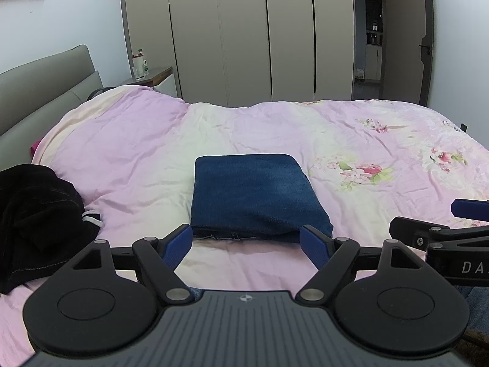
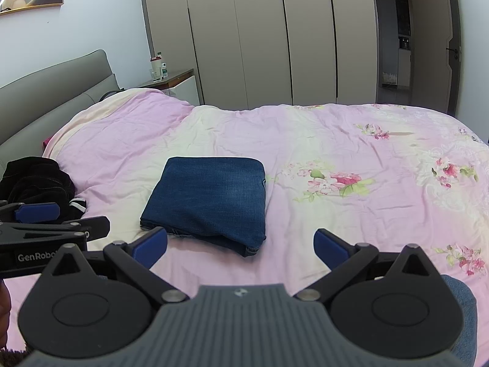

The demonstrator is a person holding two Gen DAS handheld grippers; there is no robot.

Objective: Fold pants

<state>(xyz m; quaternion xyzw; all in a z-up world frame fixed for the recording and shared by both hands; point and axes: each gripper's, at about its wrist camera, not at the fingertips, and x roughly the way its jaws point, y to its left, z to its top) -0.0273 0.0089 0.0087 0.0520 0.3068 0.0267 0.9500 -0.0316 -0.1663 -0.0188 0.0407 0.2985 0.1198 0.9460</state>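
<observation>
- The pants (image 1: 253,195) are seen in the middle of the frame, folded into a thick blue packet that lies flat on the bed (image 1: 351,140), with the frayed hems turned to the lower edge of the picture.
- The left gripper (image 1: 246,241) is held released, its blue fingers (image 1: 177,244) wide apart, one near each lower corner of the packet; nothing is grasped.
- The right gripper (image 2: 241,244) is likewise spread and empty, just below the packet's lower right corner.
- The fold is judged to be finished, or nearly so.
- If a finger is caught on the loose hem threads when a gripper is drawn away, the top layer could be dragged open.
- The black garment (image 1: 36,220) at the left edge could be disturbed by a wide sweep of the left gripper.
- The soft quilt gives under pressure, so the packet could be tilted by a push.
</observation>
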